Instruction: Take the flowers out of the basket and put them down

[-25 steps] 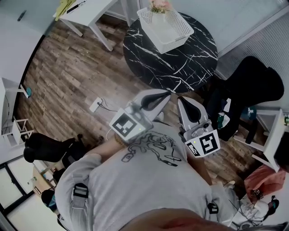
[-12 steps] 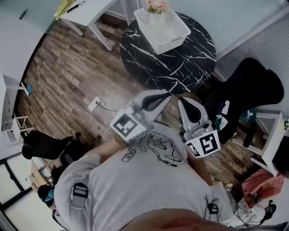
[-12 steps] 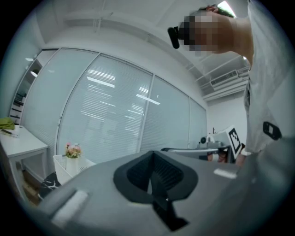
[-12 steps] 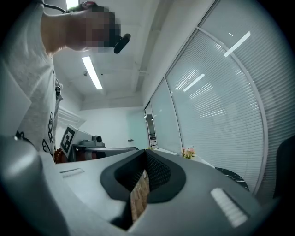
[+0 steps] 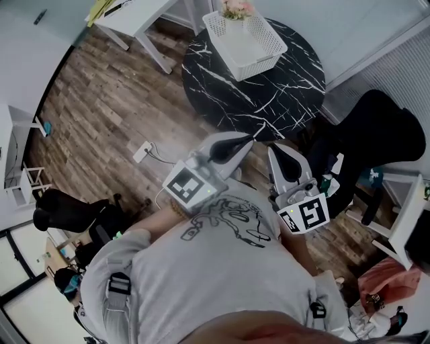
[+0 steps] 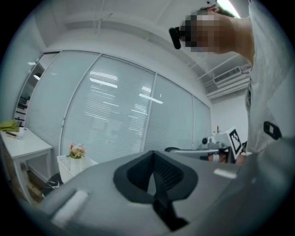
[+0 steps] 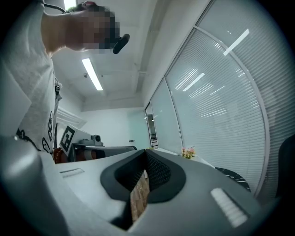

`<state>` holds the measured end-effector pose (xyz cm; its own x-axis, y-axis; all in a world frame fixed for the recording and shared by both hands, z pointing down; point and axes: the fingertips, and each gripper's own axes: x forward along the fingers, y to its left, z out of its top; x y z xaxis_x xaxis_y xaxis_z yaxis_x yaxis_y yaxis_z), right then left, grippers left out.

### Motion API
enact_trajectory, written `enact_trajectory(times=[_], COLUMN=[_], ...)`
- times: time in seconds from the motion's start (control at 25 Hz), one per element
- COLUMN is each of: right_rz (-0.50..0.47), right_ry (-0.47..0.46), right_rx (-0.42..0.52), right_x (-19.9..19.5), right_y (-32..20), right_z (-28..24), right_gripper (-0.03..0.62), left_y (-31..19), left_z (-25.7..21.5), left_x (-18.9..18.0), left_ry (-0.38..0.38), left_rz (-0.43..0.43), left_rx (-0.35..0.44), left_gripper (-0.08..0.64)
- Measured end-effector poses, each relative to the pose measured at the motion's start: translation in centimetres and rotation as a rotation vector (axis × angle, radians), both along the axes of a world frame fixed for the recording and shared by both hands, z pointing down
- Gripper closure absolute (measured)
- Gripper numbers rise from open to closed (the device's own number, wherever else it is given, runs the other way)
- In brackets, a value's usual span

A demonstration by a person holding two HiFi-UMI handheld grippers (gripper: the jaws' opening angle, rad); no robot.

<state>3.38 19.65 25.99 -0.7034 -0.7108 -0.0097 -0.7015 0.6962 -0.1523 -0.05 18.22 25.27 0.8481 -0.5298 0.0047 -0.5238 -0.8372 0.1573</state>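
Left gripper [image 5: 249, 140] fingers pressed together, holding nothing. Right gripper [image 5: 275, 148] fingers also pressed together, empty. Both are up close to the person's chest, touching nothing, well apart from the table [image 5: 275, 101]. Count: two grippers, one white basket [image 5: 261, 66], one bunch of flowers [image 5: 236, 8], one round black table. The flowers are in the basket's far end, and the basket is on the table.
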Motion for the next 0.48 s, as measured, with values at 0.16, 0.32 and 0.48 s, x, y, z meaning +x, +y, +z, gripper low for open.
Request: enact_trajectory(times=[0.16, 0.32, 0.48], right_rz=[-0.004, -0.003, -0.007], right_ry=[0.003, 0.007, 0.014], right_rx=[0.005, 0.007, 0.006], right_x=[-0.3, -0.4, -0.7], right_y=[-0.6, -1.7, -3.1], right_z=[-0.1, 0.0, 0.2], right_gripper=[0.586, 0.586, 0.586], left_y=[-0.6, -1.8, -3.3], left_z=[0.0, 0.2, 0.4], left_x=[-0.3, -0.3, -0.5], left_ry=[0.004, 0.003, 0.003], left_rz=[-0.007, -0.007, -0.005], left_rx=[-0.002, -0.003, -0.001], left_gripper=[0.557, 0.557, 0.557])
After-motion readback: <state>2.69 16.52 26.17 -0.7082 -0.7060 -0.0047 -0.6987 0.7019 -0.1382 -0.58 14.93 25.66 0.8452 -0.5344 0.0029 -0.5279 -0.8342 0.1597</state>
